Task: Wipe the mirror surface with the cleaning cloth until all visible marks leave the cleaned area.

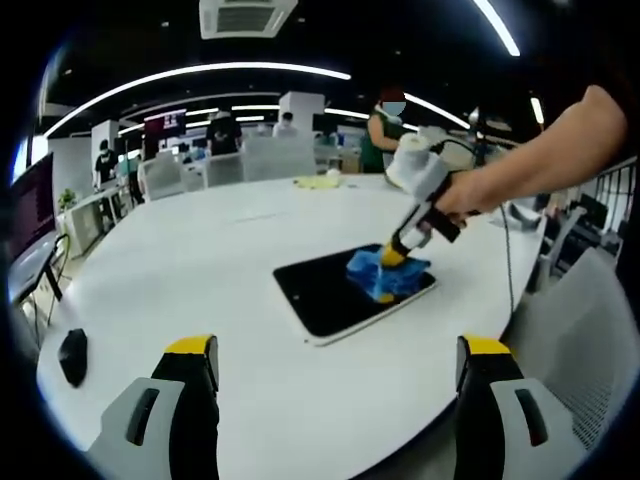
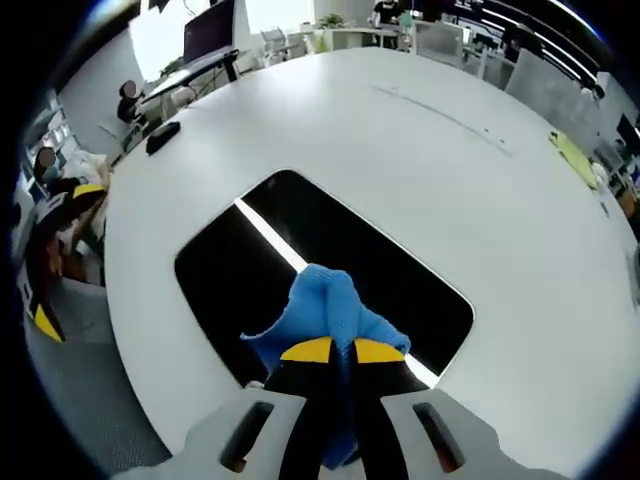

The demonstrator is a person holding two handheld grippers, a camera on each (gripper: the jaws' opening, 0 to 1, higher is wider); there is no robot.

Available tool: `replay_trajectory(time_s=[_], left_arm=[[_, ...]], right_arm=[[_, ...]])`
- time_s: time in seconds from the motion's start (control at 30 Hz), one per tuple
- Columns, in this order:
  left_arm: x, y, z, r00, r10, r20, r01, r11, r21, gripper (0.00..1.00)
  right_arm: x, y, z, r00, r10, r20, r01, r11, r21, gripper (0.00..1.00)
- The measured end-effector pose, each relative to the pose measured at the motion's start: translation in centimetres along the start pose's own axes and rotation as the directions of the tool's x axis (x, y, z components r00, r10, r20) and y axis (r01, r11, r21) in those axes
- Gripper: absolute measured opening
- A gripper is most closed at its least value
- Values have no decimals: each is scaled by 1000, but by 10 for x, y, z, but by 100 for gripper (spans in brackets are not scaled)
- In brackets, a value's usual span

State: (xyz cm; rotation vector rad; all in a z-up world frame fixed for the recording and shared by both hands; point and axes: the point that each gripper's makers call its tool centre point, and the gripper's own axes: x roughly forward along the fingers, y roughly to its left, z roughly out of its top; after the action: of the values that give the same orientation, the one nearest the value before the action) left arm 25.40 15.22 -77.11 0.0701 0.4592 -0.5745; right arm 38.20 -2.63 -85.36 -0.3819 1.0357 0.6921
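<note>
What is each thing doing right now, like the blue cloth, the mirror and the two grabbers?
Blue cleaning cloth: bunched up, pinched by the right gripper, pressed on the mirror.
Dark rectangular mirror: lying flat on the white table, reflecting a ceiling light strip.
Right gripper: shut on the cloth.
Left gripper: open, holding nothing, above the table edge.

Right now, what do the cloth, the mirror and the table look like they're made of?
Cleaning cloth: soft blue fabric, bunched and folded, perhaps microfibre. Mirror: dark glossy glass, reflecting a ceiling light strip. Table: smooth white top with a dull sheen, probably laminate.
</note>
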Motion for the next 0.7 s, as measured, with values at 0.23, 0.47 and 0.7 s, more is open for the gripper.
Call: replay_trajectory(time_s=[0.23,0.47,0.7], left_arm=[[0,1,-1,1000,-2,2,2,1000,1,99],[0,2,0,1000,3,9,-3,1000,3,99],[0,1,0,1000,5,8,-5,1000,5,99]], right_arm=[[-5,11,-9,1000,6,4,-6,1000,8,1],[-8,20,-17,1000,13,5,-13,1000,8,1],[-12,26,-24,1000,17,7,-17,1000,15,1]])
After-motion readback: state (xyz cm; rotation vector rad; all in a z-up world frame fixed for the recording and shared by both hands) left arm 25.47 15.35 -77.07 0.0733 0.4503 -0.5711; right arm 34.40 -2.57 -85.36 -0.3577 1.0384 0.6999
